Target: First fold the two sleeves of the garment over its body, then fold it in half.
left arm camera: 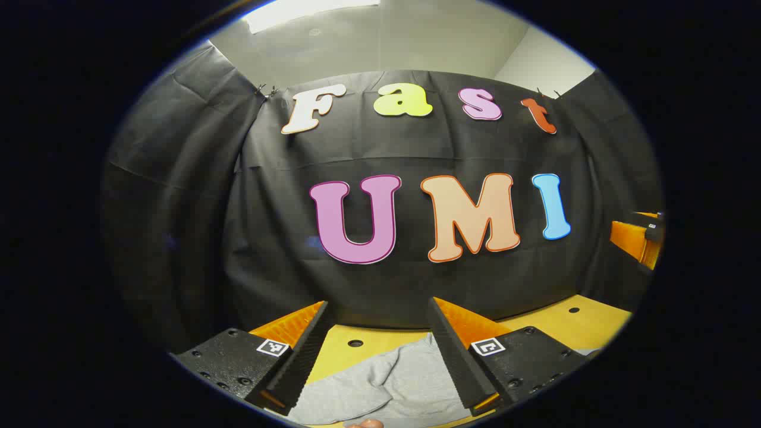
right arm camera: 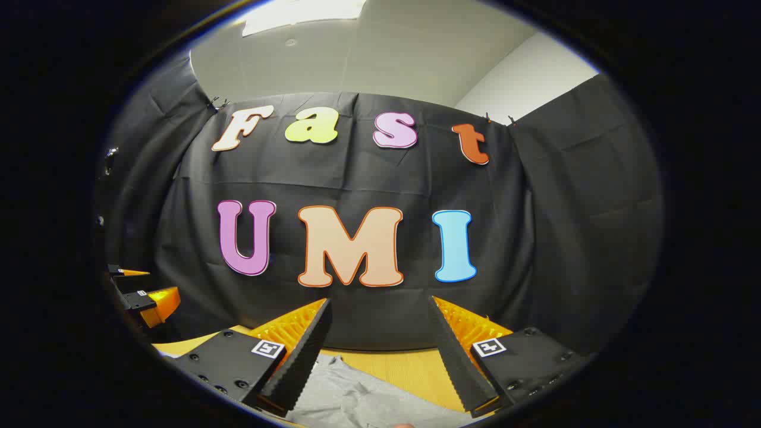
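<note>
Garment [left arm camera: 392, 380]: one, grey, lying rumpled on the tabletop [left arm camera: 571, 324] below and between your claws; in the right gripper view its cloth [right arm camera: 357, 395] sits under the gap of that claw. Sleeves cannot be told apart from the body here.

Claws: two. Your left claw [left arm camera: 380, 348] has its fingers [left arm camera: 303, 356] wide apart, holding nothing, poised over the grey cloth. Your right claw [right arm camera: 380, 351] is likewise spread, fingers [right arm camera: 458, 356] gripping nothing. Each claw also appears off to the side in the other's view: the right one at the far right edge [left arm camera: 639, 238], the left one at the far left edge [right arm camera: 145, 297].

Tabletop: one, yellow wood, with two small dark holes [left arm camera: 355, 343] showing in the left gripper view.

Surroundings: black cloth wall [right arm camera: 565, 238] rises just behind the tabletop; pale ceiling above. Nothing stands between either claw and the garment.
</note>
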### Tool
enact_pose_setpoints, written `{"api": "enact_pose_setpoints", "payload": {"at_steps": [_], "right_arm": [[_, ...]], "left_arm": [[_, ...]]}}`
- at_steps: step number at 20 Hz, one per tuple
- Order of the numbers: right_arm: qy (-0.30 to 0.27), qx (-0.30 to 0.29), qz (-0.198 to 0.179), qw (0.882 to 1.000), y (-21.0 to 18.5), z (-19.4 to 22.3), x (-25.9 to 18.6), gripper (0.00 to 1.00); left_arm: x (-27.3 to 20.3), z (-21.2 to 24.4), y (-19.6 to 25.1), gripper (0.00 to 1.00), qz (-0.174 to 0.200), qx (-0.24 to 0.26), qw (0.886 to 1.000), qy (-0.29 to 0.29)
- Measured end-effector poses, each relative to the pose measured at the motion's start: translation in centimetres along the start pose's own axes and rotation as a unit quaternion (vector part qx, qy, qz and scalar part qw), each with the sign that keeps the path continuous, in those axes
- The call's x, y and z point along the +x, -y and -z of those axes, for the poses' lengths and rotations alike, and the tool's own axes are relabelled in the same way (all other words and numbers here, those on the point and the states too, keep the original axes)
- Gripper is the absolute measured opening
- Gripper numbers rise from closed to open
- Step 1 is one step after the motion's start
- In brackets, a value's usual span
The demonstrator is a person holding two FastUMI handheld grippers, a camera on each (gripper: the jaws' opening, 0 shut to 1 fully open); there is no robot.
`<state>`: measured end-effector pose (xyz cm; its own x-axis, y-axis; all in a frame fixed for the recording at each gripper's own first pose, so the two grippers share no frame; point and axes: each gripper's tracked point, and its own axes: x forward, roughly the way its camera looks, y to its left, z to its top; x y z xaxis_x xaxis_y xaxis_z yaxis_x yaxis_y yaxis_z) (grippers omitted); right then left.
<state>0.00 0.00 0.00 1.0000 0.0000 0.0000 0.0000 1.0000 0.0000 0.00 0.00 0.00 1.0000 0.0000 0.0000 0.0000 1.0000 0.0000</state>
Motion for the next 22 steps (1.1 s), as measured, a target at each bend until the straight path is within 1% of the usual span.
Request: {"api": "enact_pose_setpoints", "payload": {"at_steps": [4, 6, 7, 8, 11, 12, 13, 14, 18, 20, 22], "right_arm": [[-0.002, -0.007, -0.008, 1.0, -0.5, 0.3, 0.0, 0.99], [-0.007, -0.01, -0.009, 1.0, -0.4, 0.6, 0.0, 0.99], [-0.008, -0.012, -0.008, 1.0, -0.4, 0.7, -0.1, 0.96], [-0.007, -0.014, -0.007, 1.0, -0.3, 0.6, -0.1, 0.96], [-0.005, -0.021, -0.004, 1.0, -0.1, 0.7, -0.2, 0.96], [-0.007, -0.022, -0.003, 1.0, -0.1, 0.9, -0.2, 0.98], [-0.009, -0.021, -0.003, 1.0, -0.1, 1.1, -0.2, 0.96], [-0.012, -0.021, -0.002, 1.0, -0.1, 1.3, -0.2, 0.99], [-0.016, -0.023, 0.005, 1.0, 0.3, 1.7, 0.1, 0.99], [-0.019, -0.023, 0.007, 1.0, 0.6, 2.0, 0.3, 0.99], [-0.025, -0.024, 0.017, 0.999, 1.6, 2.5, 0.4, 0.99]], "left_arm": [[0.1, 0.1, -0.1, 0.94, -0.002, -0.009, 1.0, -0.002], [0.1, 0.3, -0.1, 0.95, -0.003, -0.011, 1.0, -0.003], [0.1, 0.2, -0.1, 0.95, -0.004, -0.013, 1.0, -0.002], [0.1, 0.3, -0.2, 0.95, -0.004, -0.015, 1.0, -0.002], [0.3, 0.5, -0.4, 0.95, -0.007, -0.017, 1.0, -0.004], [0.3, 0.8, -0.4, 0.95, -0.007, -0.018, 1.0, -0.006], [0.4, 0.9, -0.4, 0.95, -0.007, -0.018, 1.0, -0.008], [0.4, 0.9, -0.5, 0.95, -0.008, -0.018, 1.0, -0.009], [0.8, 1.1, -0.3, 0.95, -0.004, -0.016, 1.0, -0.01], [1.0, 1.1, -0.2, 0.95, -0.001, -0.016, 1.0, -0.01], [1.1, 1.3, 0.0, 0.95, 0.003, -0.016, 1.0, -0.01]]}}
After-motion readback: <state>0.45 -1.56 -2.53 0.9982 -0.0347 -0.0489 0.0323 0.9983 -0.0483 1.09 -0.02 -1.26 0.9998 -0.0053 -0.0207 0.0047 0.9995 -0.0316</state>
